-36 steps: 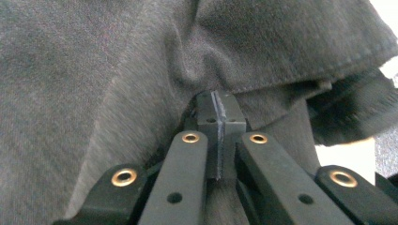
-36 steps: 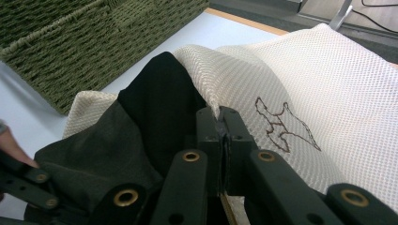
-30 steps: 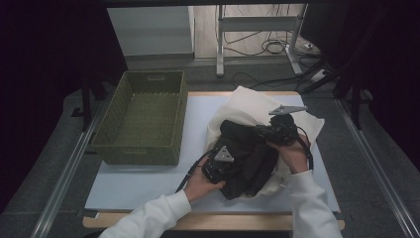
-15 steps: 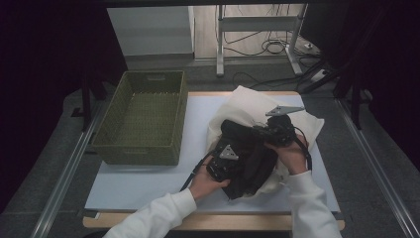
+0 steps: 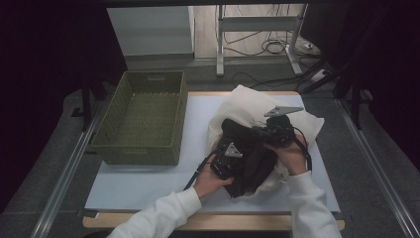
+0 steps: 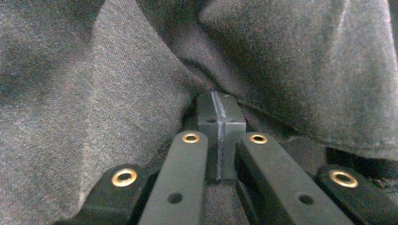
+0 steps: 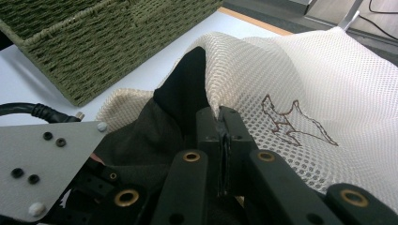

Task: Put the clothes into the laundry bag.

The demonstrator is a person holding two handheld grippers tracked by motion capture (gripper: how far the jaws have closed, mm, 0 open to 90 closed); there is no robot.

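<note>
White bench, wicker basket at ten o'clock: bagging a dark garment.

Left tongs are pinched on the dark garment; right tongs are clamped on the mesh bag rim at three o'clock. Seemingly mid-stuffing; next, push the cloth deeper while holding the mouth open.

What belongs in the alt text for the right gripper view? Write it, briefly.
The right hand-held gripper is shut on the edge of a cream mesh bag, holding it up over a dark cloth at the opening. A green woven basket stands behind on the white table, and the grey plate of the left hand-held gripper shows at lower left.
</note>
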